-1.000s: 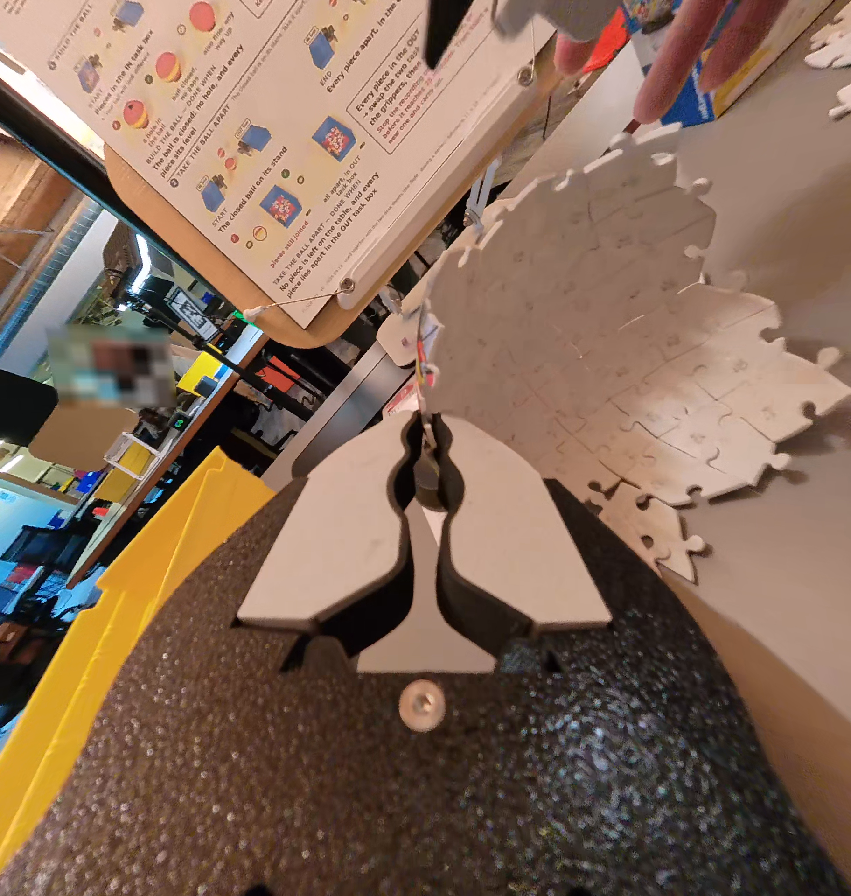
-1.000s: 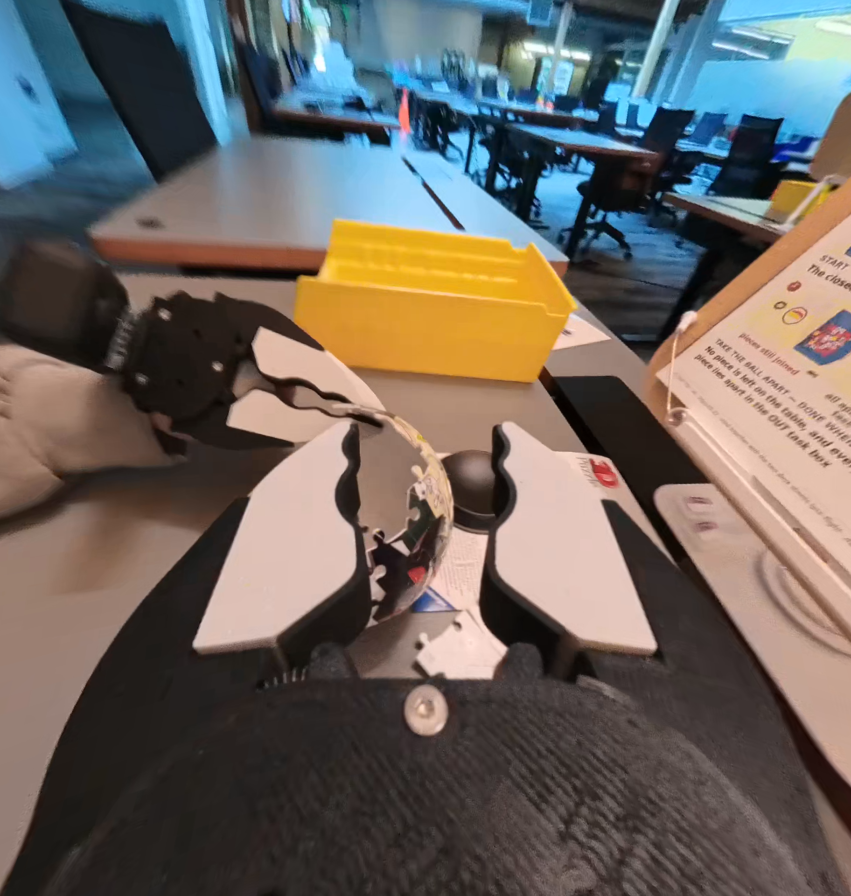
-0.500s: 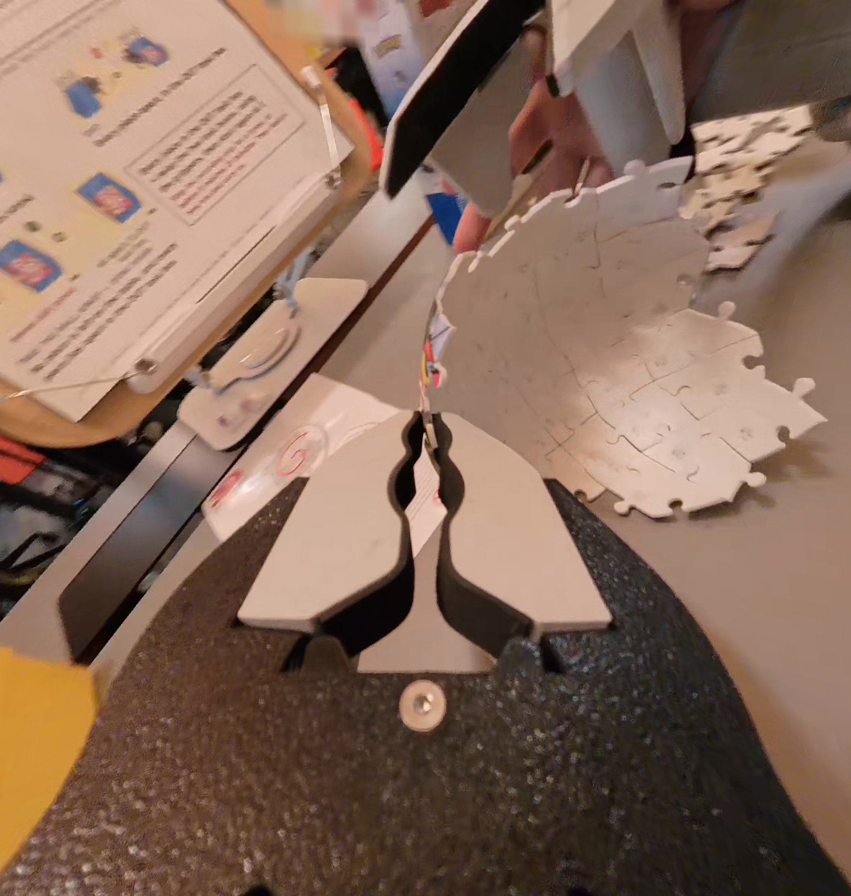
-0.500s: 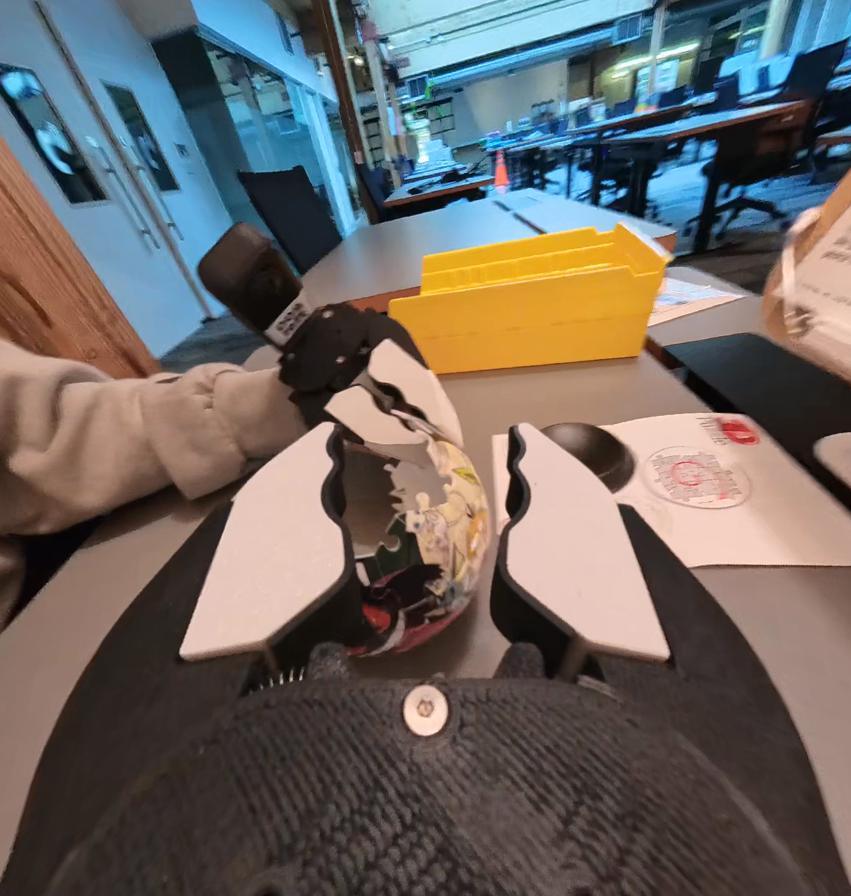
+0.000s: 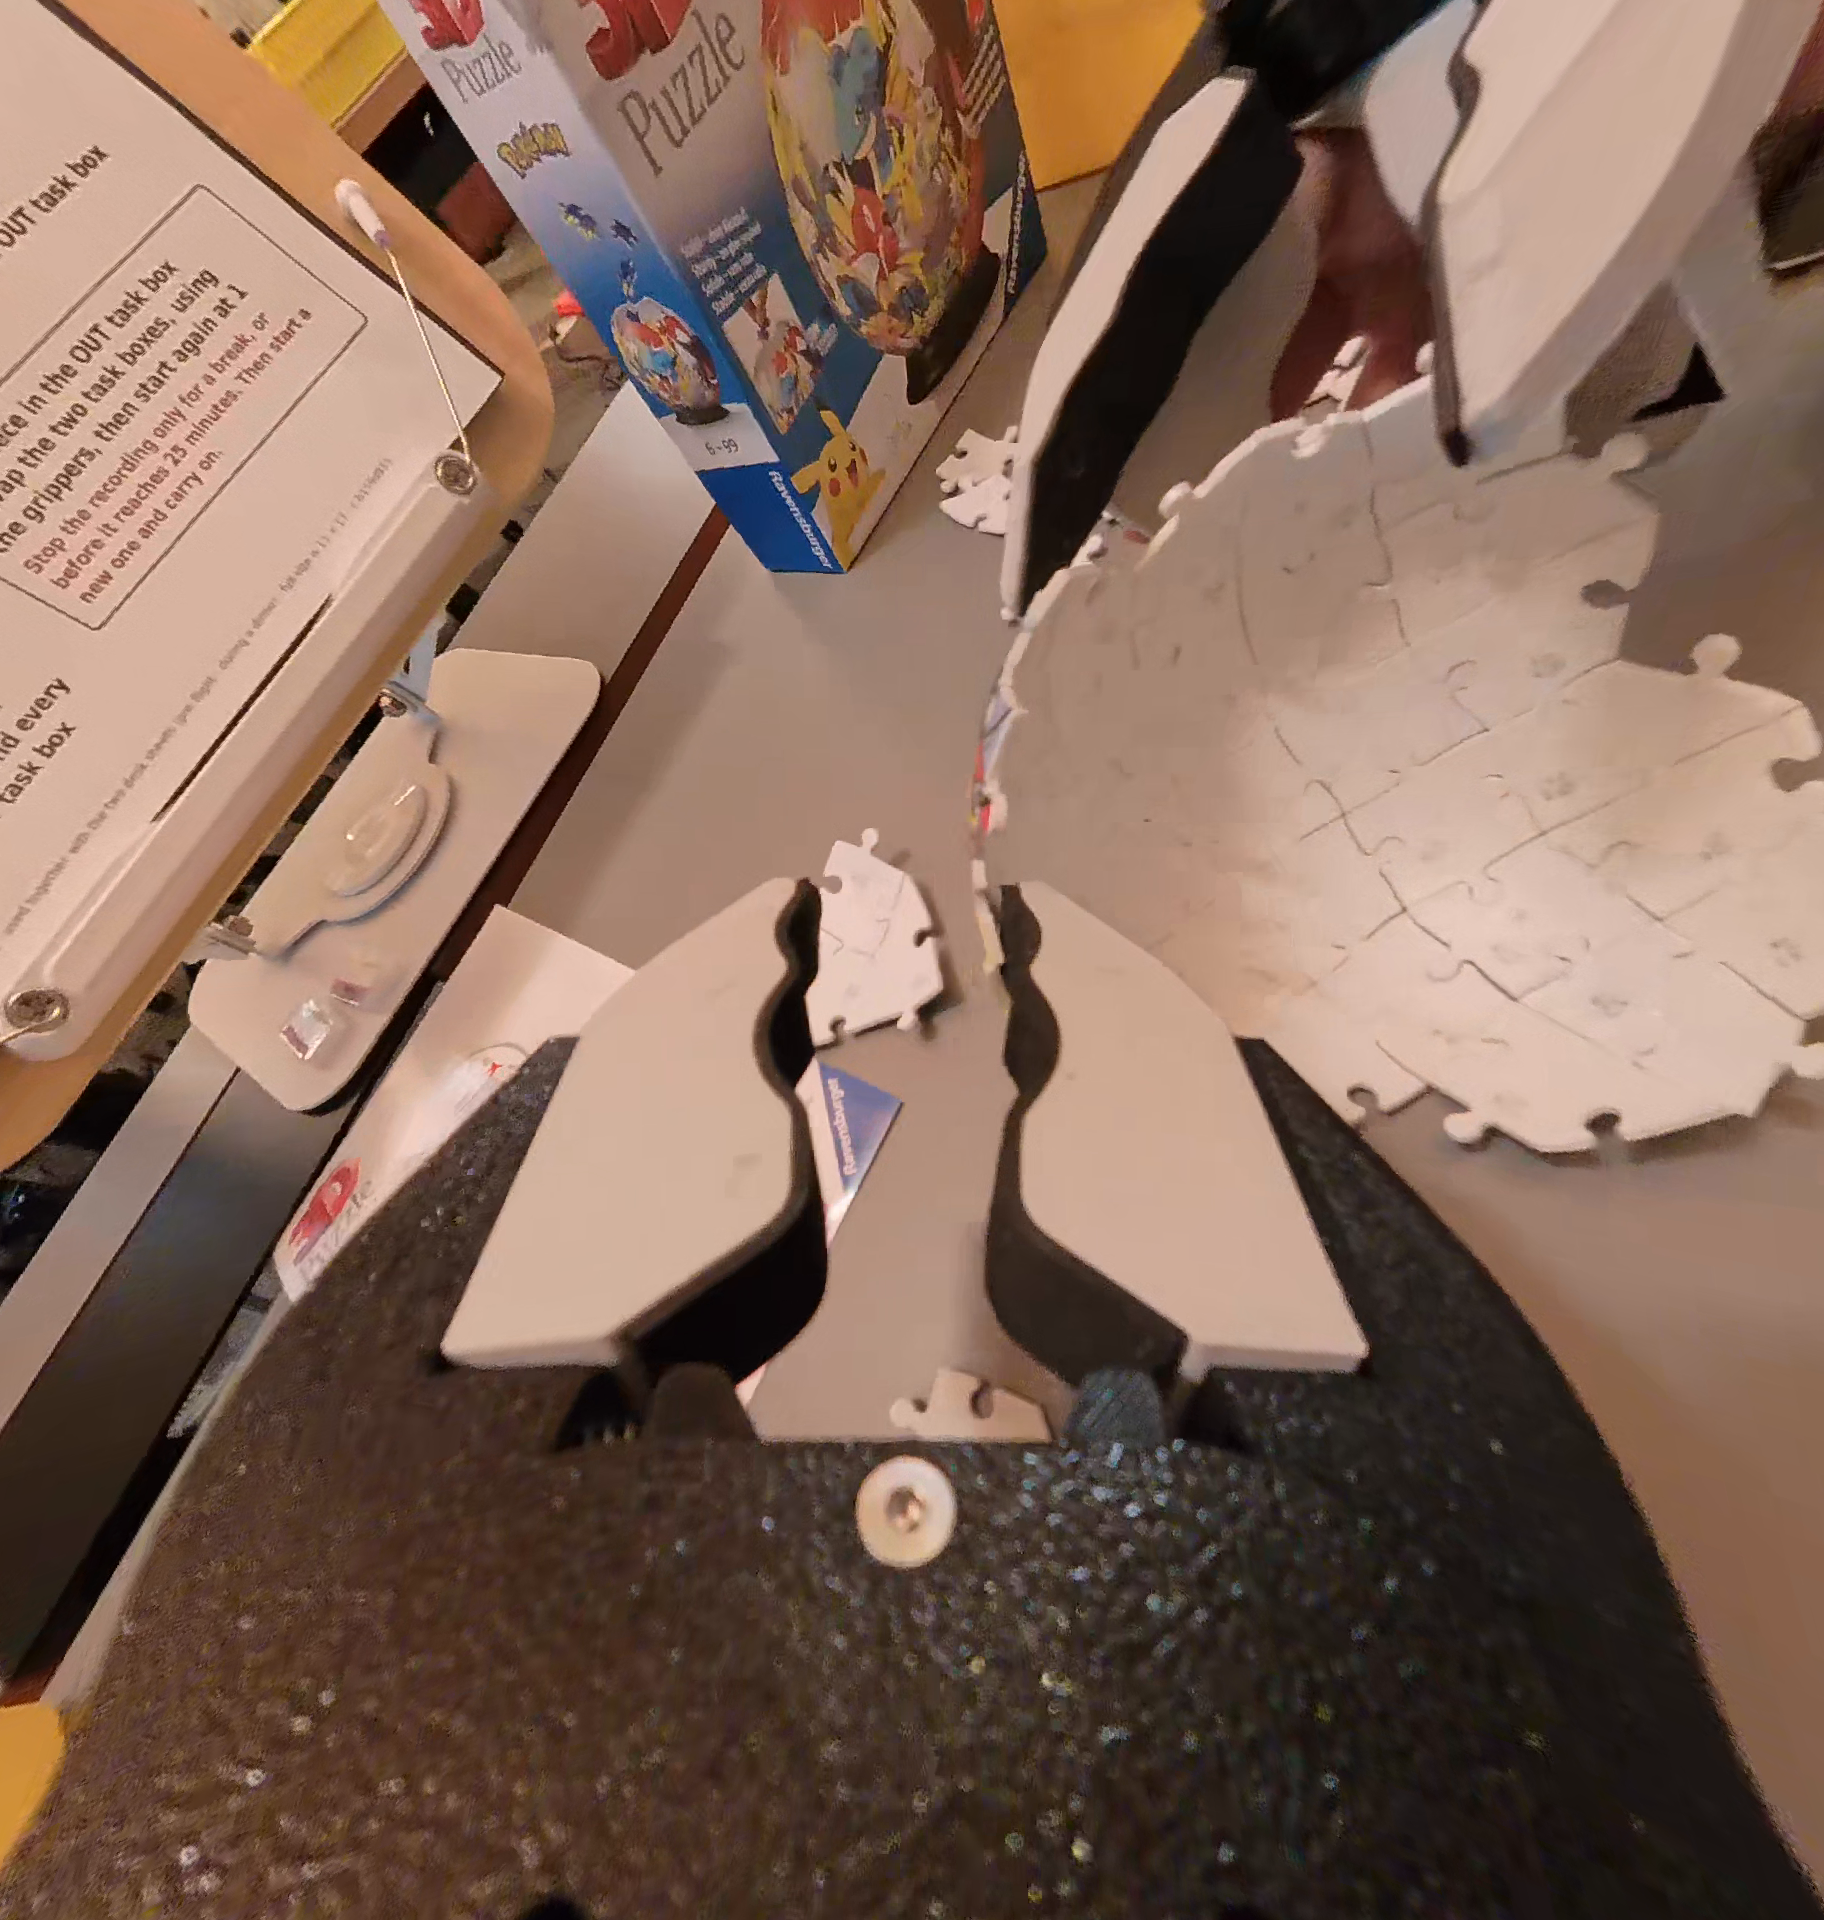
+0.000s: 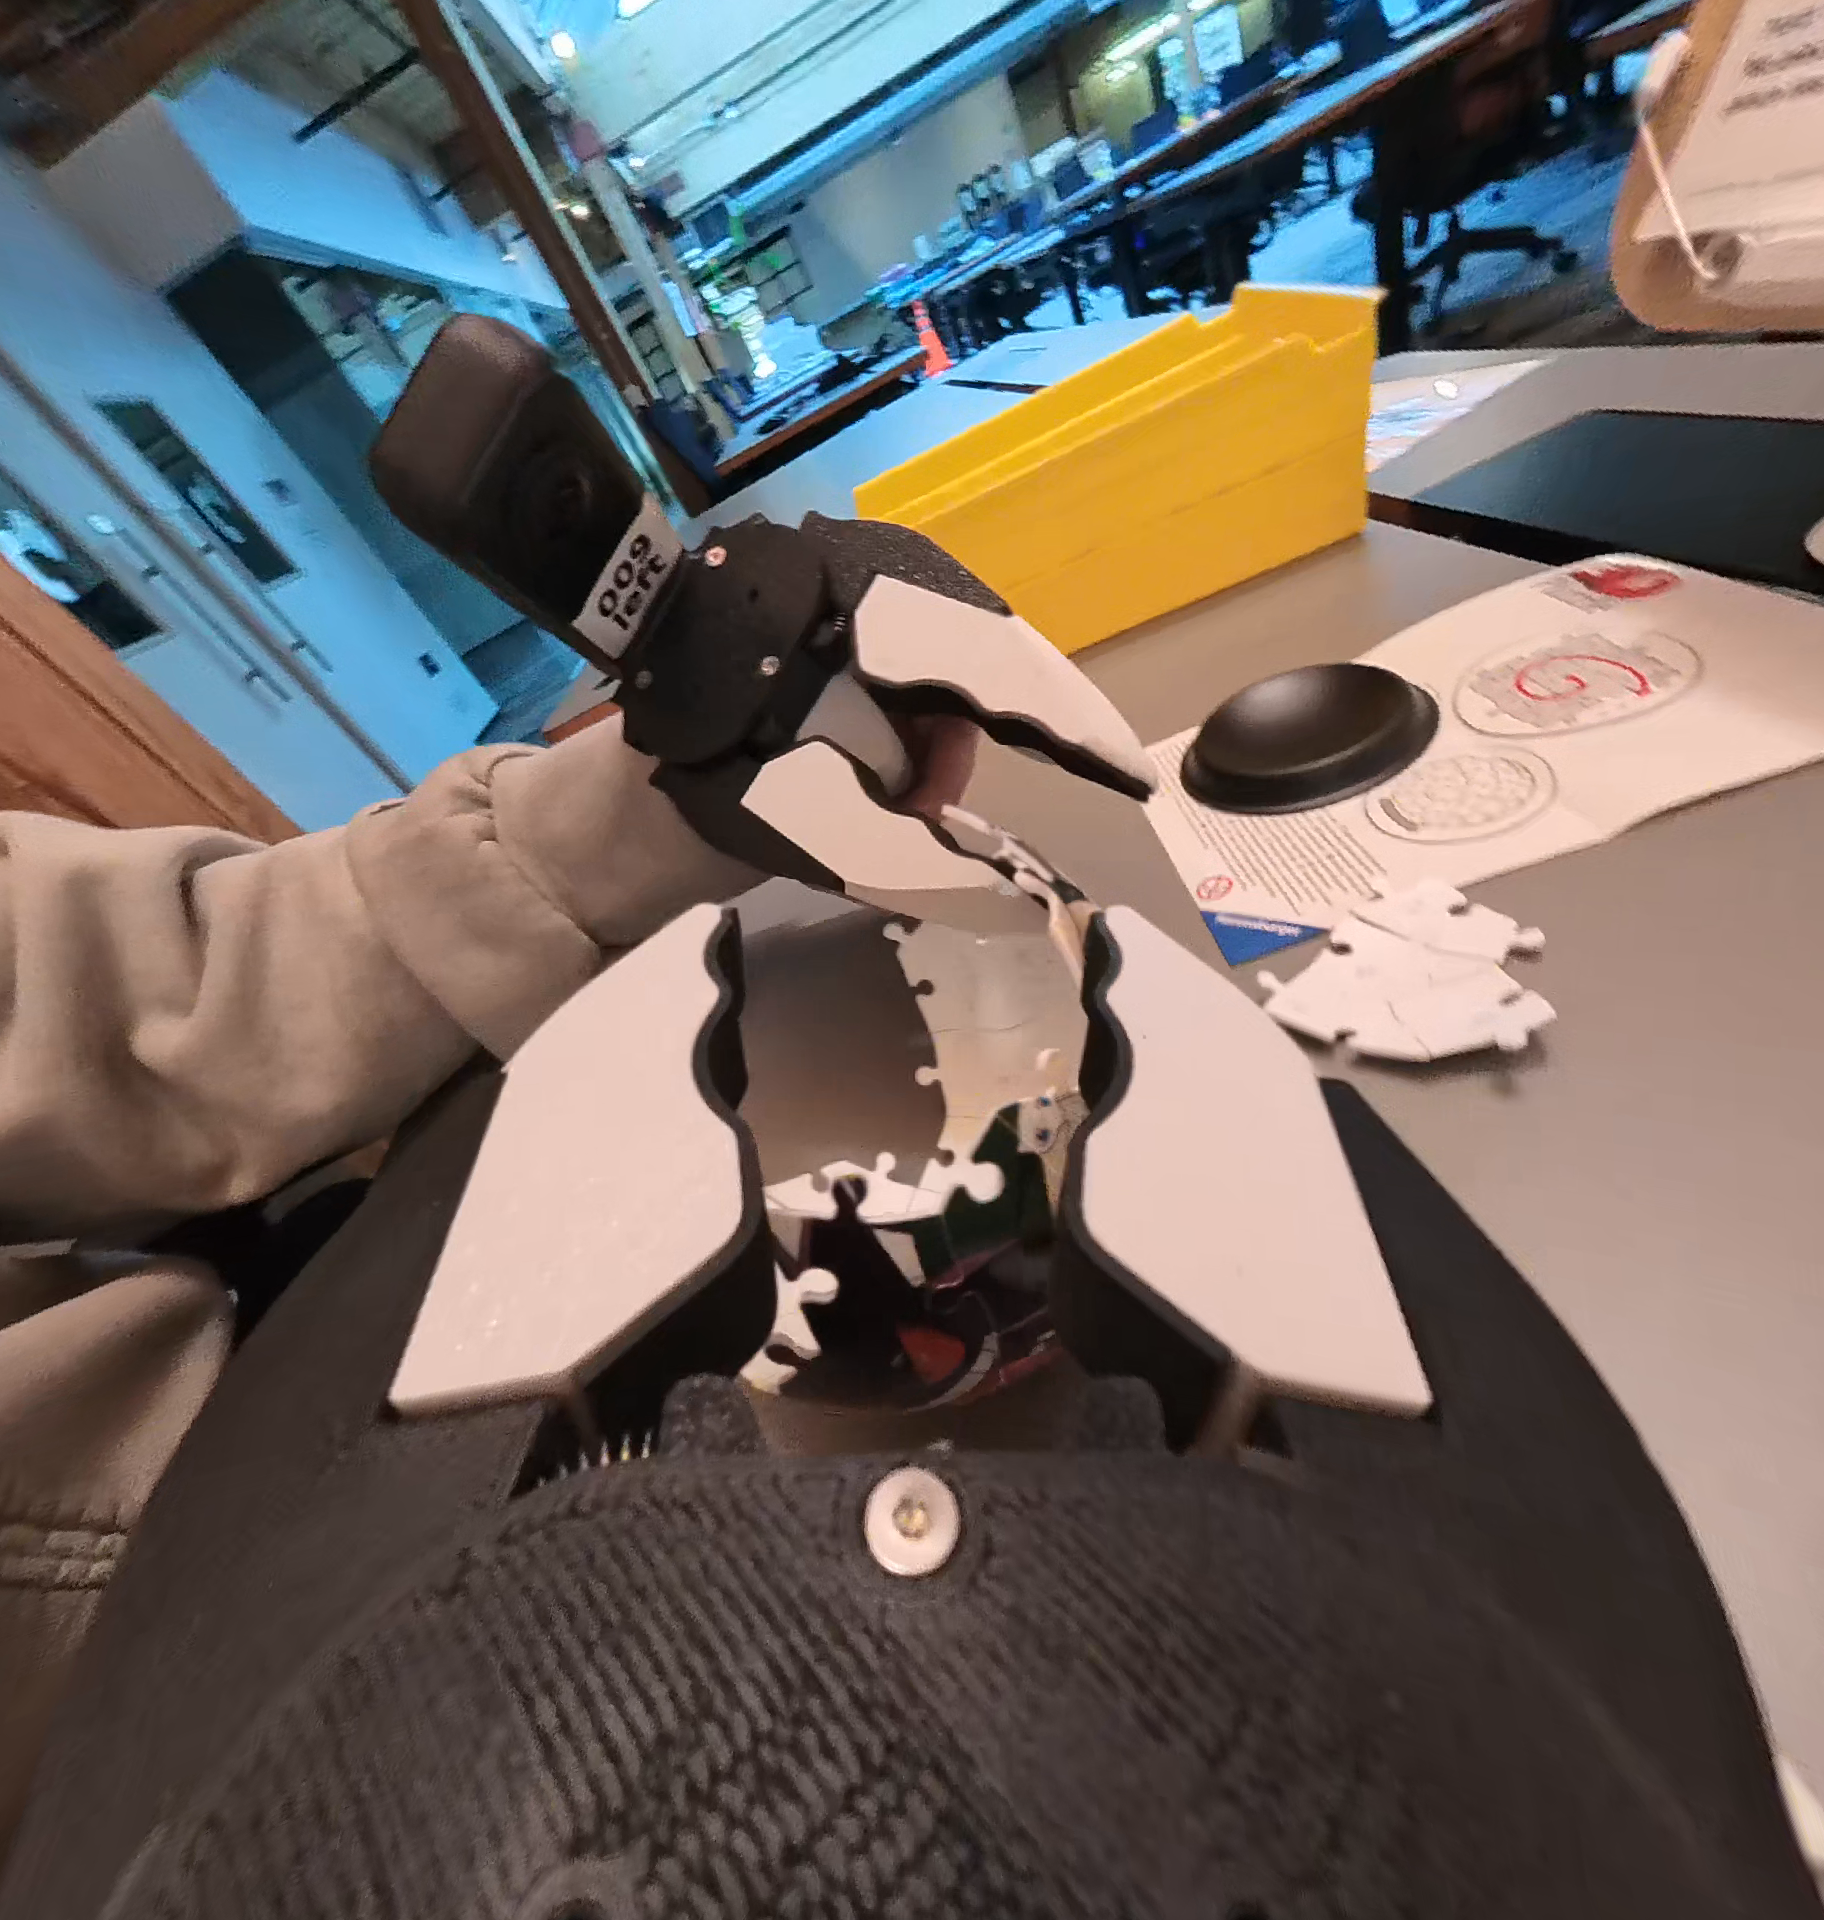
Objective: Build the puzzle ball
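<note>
Ahead of the left gripper (image 5: 906, 894), in the left wrist view, its 2 white fingers stand a narrow gap apart with nothing gripped between them. Just right of its right fingertip sits the curved, half-built white puzzle-ball shell (image 5: 1407, 821), inner side showing, resting on the grey table (image 5: 1573, 1351). A small joined cluster of white puzzle pieces (image 5: 877, 956) lies on the table just beyond the fingertips, and 1 loose piece (image 5: 955, 1408) lies near the finger bases. Farther ahead and left stands a blue puzzle box with a colourful printed ball (image 5: 783, 260); a white instruction sheet on a wooden board (image 5: 160, 468) leans at the far left. Above the shell hangs the right gripper (image 5: 1240, 488), one finger on each side of the shell's upper rim.

From the right wrist view, the right gripper (image 6: 906, 920) is spread wide, the shell (image 6: 960, 1174) sitting between its fingers with colourful print outward; whether they touch it I cannot tell. Beyond, the left gripper (image 6: 1074, 831), held by a grey-sleeved arm (image 6: 264, 987), is slightly parted at the shell's rim. To the right lie the white cluster (image 6: 1407, 982), a black dish-shaped stand (image 6: 1308, 738) on a printed leaflet (image 6: 1573, 748), and a yellow plastic bin (image 6: 1147, 488) farther off.
</note>
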`<action>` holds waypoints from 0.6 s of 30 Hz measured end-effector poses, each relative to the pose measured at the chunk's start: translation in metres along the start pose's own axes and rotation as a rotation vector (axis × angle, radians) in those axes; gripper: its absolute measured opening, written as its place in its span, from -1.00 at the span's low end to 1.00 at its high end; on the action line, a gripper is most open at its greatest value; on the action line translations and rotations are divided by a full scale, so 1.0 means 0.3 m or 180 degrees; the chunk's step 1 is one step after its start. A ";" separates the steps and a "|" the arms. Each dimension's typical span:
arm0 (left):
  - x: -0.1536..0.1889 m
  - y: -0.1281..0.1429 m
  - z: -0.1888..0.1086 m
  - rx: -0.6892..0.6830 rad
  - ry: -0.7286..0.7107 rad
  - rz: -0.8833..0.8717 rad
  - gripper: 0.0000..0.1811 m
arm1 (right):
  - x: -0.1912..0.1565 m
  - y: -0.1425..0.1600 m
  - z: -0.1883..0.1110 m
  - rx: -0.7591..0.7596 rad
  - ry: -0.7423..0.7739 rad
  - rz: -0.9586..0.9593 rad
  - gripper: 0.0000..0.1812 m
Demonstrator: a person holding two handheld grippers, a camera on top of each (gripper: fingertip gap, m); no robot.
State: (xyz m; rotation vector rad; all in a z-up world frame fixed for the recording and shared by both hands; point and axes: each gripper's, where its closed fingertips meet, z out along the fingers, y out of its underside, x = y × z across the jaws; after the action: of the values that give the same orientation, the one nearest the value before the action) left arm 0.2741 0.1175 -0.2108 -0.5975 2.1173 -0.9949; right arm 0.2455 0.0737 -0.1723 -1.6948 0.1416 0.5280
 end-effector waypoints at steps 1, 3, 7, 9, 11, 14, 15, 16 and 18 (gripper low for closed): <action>0.008 -0.001 0.002 -0.0017 -0.0019 -0.0015 -0.62 | -0.001 0.010 -0.009 -0.0010 0.0071 0.0028 -0.29; 0.023 -0.009 0.001 -0.0033 -0.0061 -0.0052 -0.55 | -0.002 0.030 -0.025 -0.0020 0.0228 0.0077 -0.30; 0.073 -0.032 -0.014 -0.0011 0.0082 -0.0145 -0.40 | -0.039 0.082 -0.052 -0.0150 0.0394 0.0115 -0.28; 0.088 -0.036 -0.019 -0.0032 0.0176 -0.0243 -0.28 | -0.069 0.112 -0.065 -0.0230 0.0420 0.0067 -0.26; 0.096 -0.030 -0.017 -0.0097 0.0239 -0.0265 -0.16 | -0.092 0.140 -0.075 -0.0296 0.0445 0.0043 -0.24; 0.134 -0.032 -0.013 -0.0156 0.0522 -0.0309 -0.07 | -0.124 0.182 -0.085 -0.0392 0.0464 0.0078 -0.21; 0.145 -0.040 -0.012 -0.0125 0.0629 -0.0334 -0.04 | -0.133 0.198 -0.088 -0.0430 0.0476 0.0083 -0.21; 0.153 -0.047 -0.010 -0.0089 0.0734 -0.0369 0.00 | -0.140 0.215 -0.091 -0.0472 0.0495 0.0085 -0.21; 0.163 -0.056 -0.005 -0.0078 0.0958 -0.0526 0.10 | -0.157 0.240 -0.098 -0.0536 0.0538 0.0092 -0.21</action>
State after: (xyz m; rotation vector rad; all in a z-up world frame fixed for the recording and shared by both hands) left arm 0.2434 0.0761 -0.2165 -0.6787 2.3746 -1.2158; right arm 0.1839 0.0217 -0.2145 -1.9043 0.2499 0.4271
